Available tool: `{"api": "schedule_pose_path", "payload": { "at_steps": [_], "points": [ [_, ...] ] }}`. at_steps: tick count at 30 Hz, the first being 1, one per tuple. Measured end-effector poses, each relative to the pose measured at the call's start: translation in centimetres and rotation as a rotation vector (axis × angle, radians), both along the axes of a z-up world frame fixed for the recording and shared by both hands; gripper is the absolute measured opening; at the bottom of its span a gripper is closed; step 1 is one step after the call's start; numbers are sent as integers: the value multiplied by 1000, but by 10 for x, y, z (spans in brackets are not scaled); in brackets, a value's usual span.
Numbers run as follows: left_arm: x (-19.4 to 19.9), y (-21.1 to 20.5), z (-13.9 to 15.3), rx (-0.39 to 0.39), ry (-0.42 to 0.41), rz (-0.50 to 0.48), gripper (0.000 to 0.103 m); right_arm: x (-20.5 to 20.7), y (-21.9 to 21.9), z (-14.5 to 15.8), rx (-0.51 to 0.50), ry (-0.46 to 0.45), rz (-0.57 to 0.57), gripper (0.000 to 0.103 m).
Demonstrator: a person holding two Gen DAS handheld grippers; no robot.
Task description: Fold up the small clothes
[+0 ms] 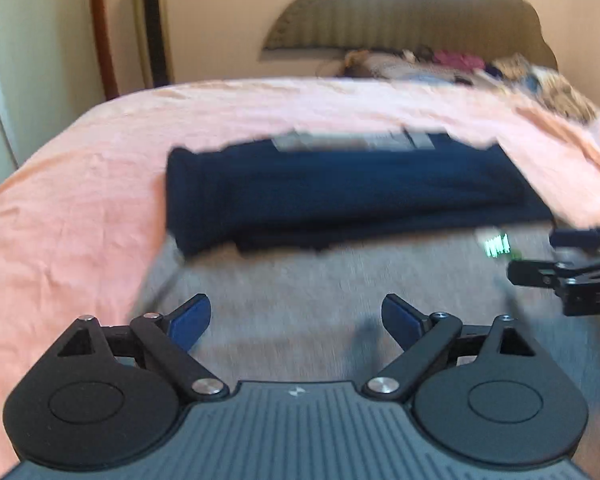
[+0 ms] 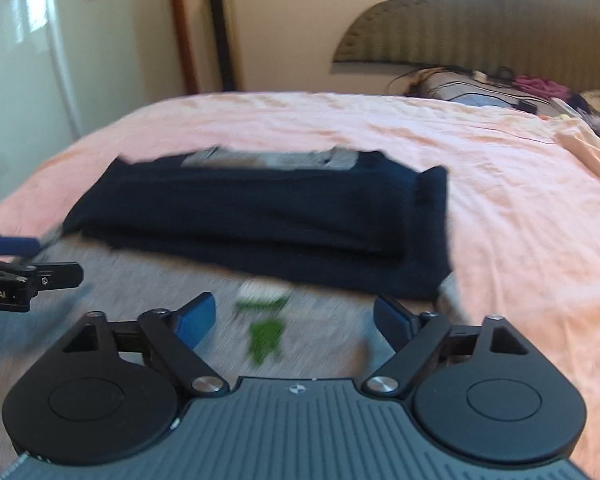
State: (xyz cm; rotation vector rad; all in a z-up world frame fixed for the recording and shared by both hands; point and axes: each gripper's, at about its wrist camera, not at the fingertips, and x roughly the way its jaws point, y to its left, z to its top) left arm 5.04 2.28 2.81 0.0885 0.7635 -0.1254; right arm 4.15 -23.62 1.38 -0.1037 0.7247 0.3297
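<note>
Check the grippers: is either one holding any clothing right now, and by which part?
Nothing is held. Left gripper and right gripper both stand open and empty above the grey garment, short of the folded navy garment.

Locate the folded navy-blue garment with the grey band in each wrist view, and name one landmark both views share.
Left wrist: folded navy-blue garment, centre, beyond the open left gripper.
Right wrist: centre-left, beyond the open right gripper.
Shared landmark: arched ribbed headboard.

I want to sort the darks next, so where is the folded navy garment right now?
The folded navy garment lies mid-frame in both wrist views on the pink bedspread, its near edge overlapping the grey garment spread in front.
</note>
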Motion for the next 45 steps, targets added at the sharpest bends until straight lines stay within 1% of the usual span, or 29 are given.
{"api": "schedule_pose_path", "payload": {
  "at_steps": [1,2,3,6,7,9,11,12,13,14,15,16,19,20,21,23,25,27,29,31,32,33,34,35,36,38,41,43,45],
  "points": [
    [-7,1,-12,28,15,-5,95,-10,0,-8,-33,-42,17,93],
    [-17,10,-17,0,-44,-6,95,-13,-7,-10,-18,-41,8,98],
    [-18,19,-17,-30,-41,8,96,-12,-19,-8,26,-27,-15,98],
    [-24,35,-11,-36,-30,106,95,-17,-34,-3,2,-17,-73,97],
    [-29,39,-8,-51,-14,123,95,-22,-36,2,14,-5,-87,92],
    [-44,43,-1,-121,1,135,95,-42,-37,12,80,5,-91,90],
    [-58,36,0,-173,23,120,95,-63,-28,11,128,17,-55,93],
    [-65,27,-3,-155,30,86,95,-71,-20,5,108,35,-27,95],
    [-71,16,-8,-90,31,50,95,-80,-10,-2,38,26,3,101],
    [-79,5,-15,16,0,13,96,-94,-4,-8,-51,-39,34,103],
    [-90,4,-17,56,-61,-21,96,-99,-9,-8,-31,-47,42,103],
    [-95,11,-18,50,-58,-35,96,-97,-20,-7,2,-17,30,103],
    [-94,39,-13,53,-26,42,97,-100,-47,-4,-14,-4,-49,103],
    [-96,45,-9,49,-3,70,97,-104,-50,2,-17,15,-69,100],
    [-99,51,-4,13,28,86,96,-111,-52,10,4,23,-74,97],
    [-113,65,3,-107,78,96,96,-127,-64,21,93,36,-39,101],
    [-131,77,4,-132,87,154,96,-139,-84,22,129,67,-79,100],
    [-145,93,-1,-167,110,228,96,-144,-109,16,164,118,-162,91],
    [-158,107,-1,-256,96,251,95,-154,-136,12,271,140,-207,71],
    [-162,113,1,-374,117,240,95,-156,-149,12,386,199,-217,69],
    [-162,113,1,-448,128,204,93,-153,-151,11,437,234,-193,67],
    [-160,112,-1,-497,136,173,82,-152,-149,9,454,260,-165,62],
    [-159,107,-2,-470,129,172,69,-152,-143,9,434,265,-153,49],
    [-157,100,-1,-395,105,182,53,-149,-141,8,416,274,-145,23],
    [-152,96,-2,-328,107,193,5,-144,-143,4,419,304,-147,12],
    [-146,107,-3,-382,143,207,6,-143,-144,7,426,299,-138,11],
    [-154,112,9,-322,113,180,6,-154,-158,19,417,253,-150,10],
    [-156,114,5,-309,124,160,6,-153,-166,7,414,277,-180,10],
    [-158,113,-1,-305,121,156,7,-155,-165,-1,458,275,-183,10]
  ]
}}
